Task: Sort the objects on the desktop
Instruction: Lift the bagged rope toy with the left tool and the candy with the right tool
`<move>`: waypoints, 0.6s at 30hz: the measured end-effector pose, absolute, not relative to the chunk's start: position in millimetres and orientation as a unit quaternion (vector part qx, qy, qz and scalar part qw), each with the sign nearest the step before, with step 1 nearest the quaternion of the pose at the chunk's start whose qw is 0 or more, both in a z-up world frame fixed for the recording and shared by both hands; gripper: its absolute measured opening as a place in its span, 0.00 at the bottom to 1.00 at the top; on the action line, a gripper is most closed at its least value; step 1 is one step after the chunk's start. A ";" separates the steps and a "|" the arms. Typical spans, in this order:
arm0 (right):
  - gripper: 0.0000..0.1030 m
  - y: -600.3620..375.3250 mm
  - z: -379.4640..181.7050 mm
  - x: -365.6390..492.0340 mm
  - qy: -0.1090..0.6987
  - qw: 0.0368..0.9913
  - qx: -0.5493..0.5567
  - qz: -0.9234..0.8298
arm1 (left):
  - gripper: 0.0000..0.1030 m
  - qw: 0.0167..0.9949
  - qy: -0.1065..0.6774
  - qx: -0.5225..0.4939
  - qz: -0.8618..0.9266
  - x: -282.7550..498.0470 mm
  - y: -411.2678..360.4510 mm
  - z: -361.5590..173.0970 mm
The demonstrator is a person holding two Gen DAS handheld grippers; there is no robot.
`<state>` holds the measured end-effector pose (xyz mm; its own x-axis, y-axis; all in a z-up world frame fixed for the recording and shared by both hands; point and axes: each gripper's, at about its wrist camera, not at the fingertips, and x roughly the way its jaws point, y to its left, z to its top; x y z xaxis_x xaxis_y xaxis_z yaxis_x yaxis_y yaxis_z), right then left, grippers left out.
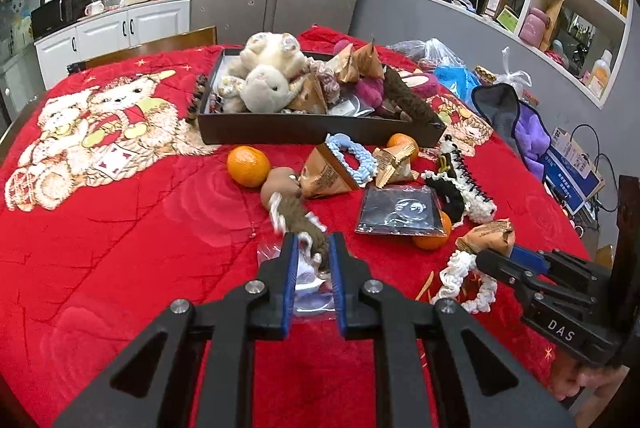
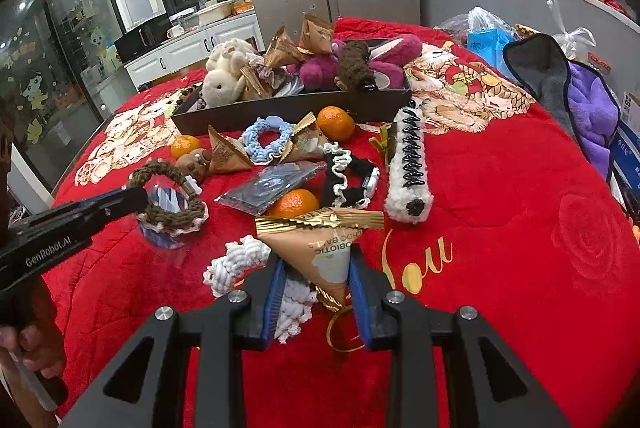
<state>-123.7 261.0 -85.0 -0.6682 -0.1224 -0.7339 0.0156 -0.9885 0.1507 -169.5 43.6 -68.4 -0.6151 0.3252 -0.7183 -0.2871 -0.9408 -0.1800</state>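
Left wrist view first: my left gripper [image 1: 313, 248] has its pads closed down on the near end of the brown scrunchie [image 1: 298, 218], which runs away from me toward the small brown plush head [image 1: 280, 183] and lies partly over a clear bag [image 1: 276, 254]. From the right wrist view the scrunchie [image 2: 172, 195] reads as a ring with the left gripper [image 2: 134, 197] biting its left edge.

My right gripper [image 2: 316, 282] stands about half open, its fingers astride the pointed end of the snack packet [image 2: 320, 244]; whether they already press on it I cannot tell. The packet's long axis runs straight ahead from the jaws, gold crimp at the far end, tip toward me, and it lies partly on the white scrunchie [image 2: 240, 260]. An orange [image 2: 294, 203] sits just beyond the crimp.

The tray [image 1: 320, 129] lies dead ahead of both grippers, beyond the loose clutter (already heaped with plush toys and packets). The left one looks nearer to it, so I judge its load goes in first, lifted forward over the blue scrunchie [image 1: 348, 157]. The brown scrunchie's far end could drag the plush head along.
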 end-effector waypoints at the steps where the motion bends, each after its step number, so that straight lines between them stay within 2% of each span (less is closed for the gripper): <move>1: 0.30 260.3 -84.3 -123.4 -0.066 0.039 0.405 -0.911 | 0.16 0.168 -0.021 -0.403 0.899 -169.5 42.7 -68.3; 12: 0.30 251.4 -83.3 -119.1 -0.060 0.052 0.407 -0.910 | 0.17 0.169 -0.026 -0.440 0.882 -173.3 39.7 -91.3; 14: 0.30 251.3 -83.8 -119.0 -0.063 0.055 0.408 -0.909 | 0.24 0.168 -0.025 -0.446 0.879 -175.1 40.1 -95.2; 16: 0.30 251.6 -84.8 -120.2 -0.066 0.058 0.410 -0.908 | 0.41 0.164 -0.022 -0.447 0.879 -176.9 40.5 -97.6; 18: 0.30 251.1 -85.5 -121.0 -0.065 0.059 0.411 -0.908 | 0.44 0.157 -0.018 -0.450 0.879 -180.0 40.8 -101.3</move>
<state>-121.0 251.1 -85.5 -0.6559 -0.1598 -0.7377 0.0530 -0.9847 0.1663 -180.0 40.8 -101.3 -0.5459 0.2927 -0.7851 -0.2602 -0.9499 -0.1732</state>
